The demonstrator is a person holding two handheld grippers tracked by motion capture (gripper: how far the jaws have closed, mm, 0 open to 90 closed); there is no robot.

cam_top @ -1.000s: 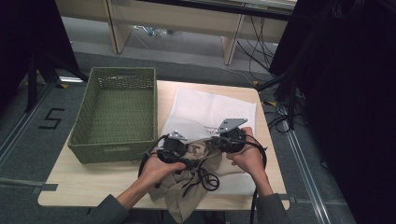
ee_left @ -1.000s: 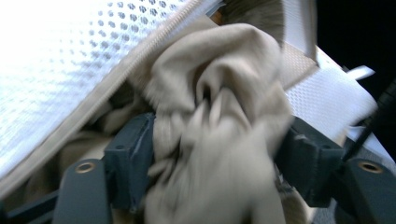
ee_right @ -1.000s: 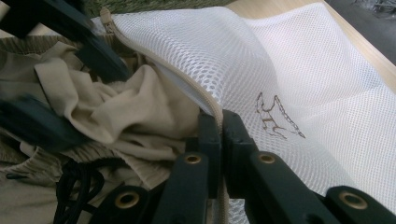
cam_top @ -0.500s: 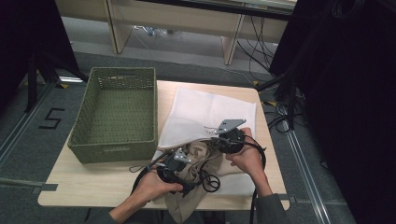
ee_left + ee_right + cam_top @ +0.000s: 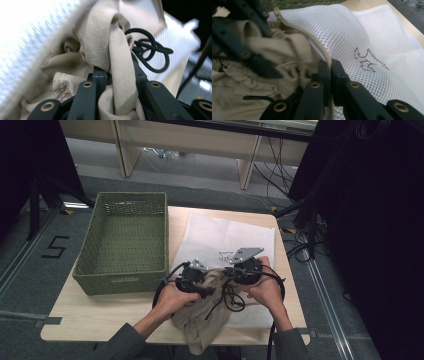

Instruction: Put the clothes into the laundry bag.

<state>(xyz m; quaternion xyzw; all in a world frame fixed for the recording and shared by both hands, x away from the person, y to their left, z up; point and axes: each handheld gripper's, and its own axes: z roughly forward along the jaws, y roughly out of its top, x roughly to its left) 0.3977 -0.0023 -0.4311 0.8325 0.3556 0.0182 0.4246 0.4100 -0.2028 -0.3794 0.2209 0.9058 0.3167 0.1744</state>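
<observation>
At the table's left sits the green woven basket, out of the action. The left gripper has just been closing, and the left gripper view shows its jaws pinching a thick fold of the beige garment, which lies bunched at the mouth of the white mesh laundry bag. The right gripper is clamped tight on the bag's zipper edge. Best play: hold that edge high and steady, feed the cloth deep inside.
</observation>
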